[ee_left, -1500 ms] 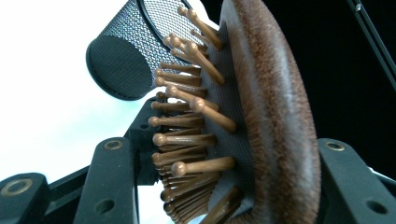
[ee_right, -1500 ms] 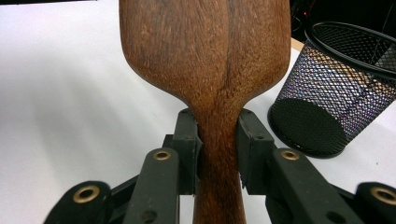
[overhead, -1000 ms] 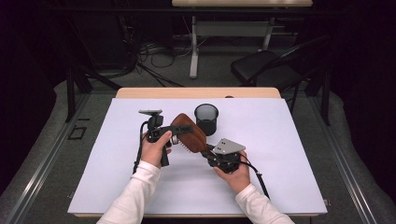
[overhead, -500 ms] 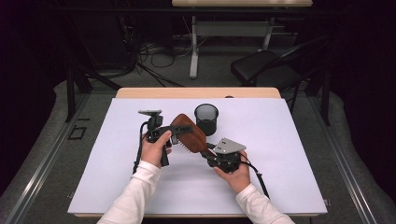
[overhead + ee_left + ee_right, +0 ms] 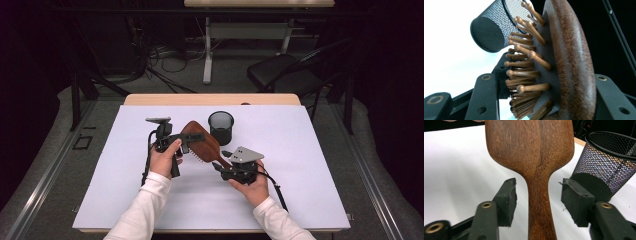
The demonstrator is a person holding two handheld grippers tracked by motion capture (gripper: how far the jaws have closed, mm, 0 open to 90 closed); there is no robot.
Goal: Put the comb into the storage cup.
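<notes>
wooden hairbrush (image 5: 201, 144) held up over white bench (image 5: 310, 150), near mesh cup (image 5: 221, 127). left tongs (image 5: 192, 139) squeeze brush head. right tongs (image 5: 537, 197) just opening, pads off handle, which points toward right hand.

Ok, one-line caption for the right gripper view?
Right tongs open astride the wooden hairbrush handle, pads clear of it, black mesh cup behind.

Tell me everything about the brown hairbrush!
The hairbrush looks like dark wood, with a paddle head, a grey cushion and round-tipped wooden pins. It is held above the white table, beside the black mesh cup. The left gripper clamps its head. Its handle lies between the right gripper's fingers, which have just been opening and don't touch it.
</notes>
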